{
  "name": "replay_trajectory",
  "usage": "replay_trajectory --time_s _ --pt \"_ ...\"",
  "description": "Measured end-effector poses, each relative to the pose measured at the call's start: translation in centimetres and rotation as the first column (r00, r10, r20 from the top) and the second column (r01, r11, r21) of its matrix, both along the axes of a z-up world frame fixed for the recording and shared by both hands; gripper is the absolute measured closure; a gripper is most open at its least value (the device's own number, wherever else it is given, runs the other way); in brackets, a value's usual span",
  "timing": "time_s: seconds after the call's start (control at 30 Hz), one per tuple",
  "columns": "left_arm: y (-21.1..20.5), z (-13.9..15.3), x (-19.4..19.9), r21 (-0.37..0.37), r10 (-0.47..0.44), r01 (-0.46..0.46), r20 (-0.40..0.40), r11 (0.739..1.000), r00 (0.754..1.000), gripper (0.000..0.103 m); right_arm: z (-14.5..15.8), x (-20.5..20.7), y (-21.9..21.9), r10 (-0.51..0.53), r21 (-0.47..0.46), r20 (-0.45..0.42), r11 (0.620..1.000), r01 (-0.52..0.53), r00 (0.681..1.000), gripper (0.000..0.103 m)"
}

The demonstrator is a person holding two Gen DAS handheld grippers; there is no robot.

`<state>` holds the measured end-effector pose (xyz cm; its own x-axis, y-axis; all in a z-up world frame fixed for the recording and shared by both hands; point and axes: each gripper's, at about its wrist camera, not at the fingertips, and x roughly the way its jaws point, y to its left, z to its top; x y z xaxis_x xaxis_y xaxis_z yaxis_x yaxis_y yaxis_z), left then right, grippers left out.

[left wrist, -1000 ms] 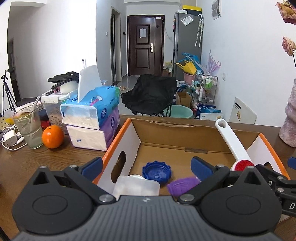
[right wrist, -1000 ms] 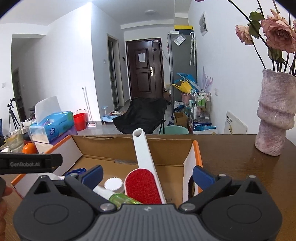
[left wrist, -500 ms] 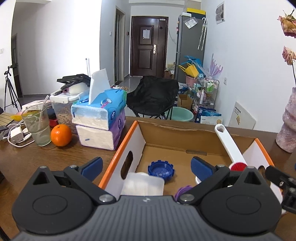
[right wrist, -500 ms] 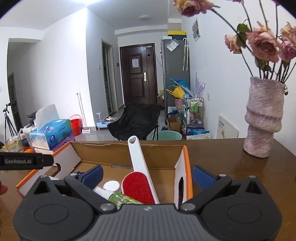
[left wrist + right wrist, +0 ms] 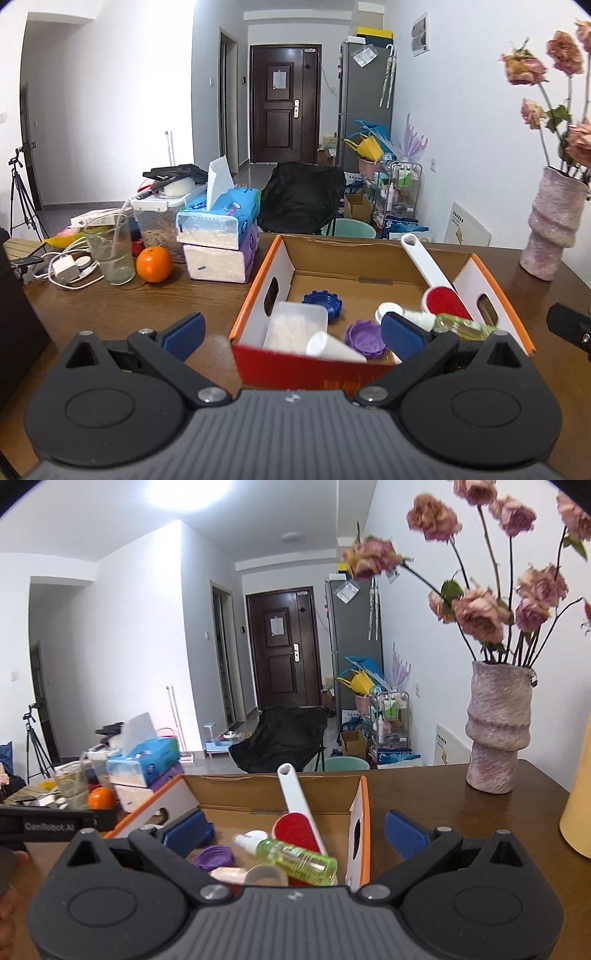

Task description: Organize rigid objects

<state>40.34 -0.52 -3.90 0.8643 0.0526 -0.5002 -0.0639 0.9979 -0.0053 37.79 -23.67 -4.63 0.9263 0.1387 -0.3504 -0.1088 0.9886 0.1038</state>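
Note:
An open cardboard box (image 5: 258,291) with orange edges stands on the wooden table; it also shows in the right wrist view (image 5: 364,805). Inside lie a white-handled red lint brush (image 5: 439,291), a blue lid (image 5: 323,301), a purple lid (image 5: 364,334), a clear plastic container (image 5: 295,325), a white cup (image 5: 328,347) and a green spray bottle (image 5: 295,856). My left gripper (image 5: 291,332) is open and empty, in front of the box's near wall. My right gripper (image 5: 293,827) is open and empty, above the box's near right part.
Two stacked tissue packs (image 5: 221,236), an orange (image 5: 154,258), a glass (image 5: 109,251) and a charger with cables (image 5: 66,267) sit left of the box. A pink vase of dried roses (image 5: 496,731) stands at the right. A yellow object (image 5: 578,805) is at the far right edge.
Both grippers have pulled back and risen away from the box, so more of the box and table shows. Both stay open and empty.

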Motion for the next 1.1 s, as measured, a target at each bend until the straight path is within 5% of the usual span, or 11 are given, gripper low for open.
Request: replay_trajectory --time_s 1.1 --pt "-0.1 3.5 -27.0 0.019 -0.074 0.072 0.086 0.997 0.994 0.000 4.0 -26.1 1.7 -0.002 -0.035 0.091 0.999 0.005 0.996 0.000"
